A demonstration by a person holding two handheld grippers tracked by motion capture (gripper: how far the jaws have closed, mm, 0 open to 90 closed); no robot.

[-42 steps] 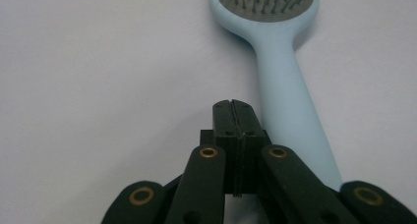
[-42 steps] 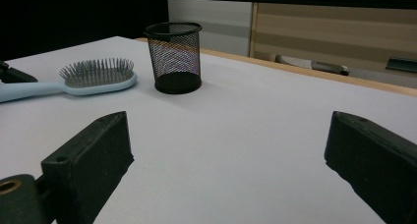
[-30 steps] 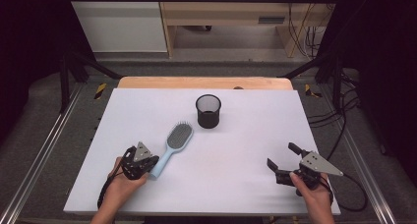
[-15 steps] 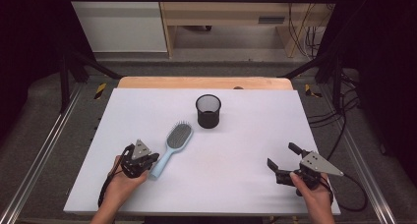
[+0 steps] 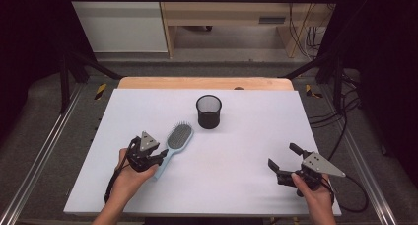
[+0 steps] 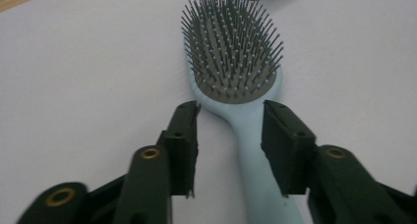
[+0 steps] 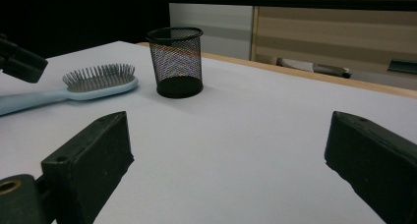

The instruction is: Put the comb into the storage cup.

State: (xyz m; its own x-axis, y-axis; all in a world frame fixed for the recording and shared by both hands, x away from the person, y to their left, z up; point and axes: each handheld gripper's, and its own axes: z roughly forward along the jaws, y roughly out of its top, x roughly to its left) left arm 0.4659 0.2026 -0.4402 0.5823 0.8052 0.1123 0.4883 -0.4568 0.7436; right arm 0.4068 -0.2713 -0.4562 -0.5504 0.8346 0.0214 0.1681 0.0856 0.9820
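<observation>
right gripper (image 7: 231,150): fingers wide apart | hairbrush (image 7: 74,89) left of mesh cup (image 7: 176,62) (upright)

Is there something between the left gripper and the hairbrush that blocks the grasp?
No, nothing visible blocks it. The left gripper has just been opening, and its jaws stand on both sides of the brush handle, pads not pressing. Only bare table lies around; the mesh cup stands beyond the brush head.

I note bare forearms. Both black grippers, the left gripper (image 5: 158,157) and the right gripper (image 5: 286,162), carry grey triangular plates, brass-ringed screw holes and trailing black cables.
</observation>
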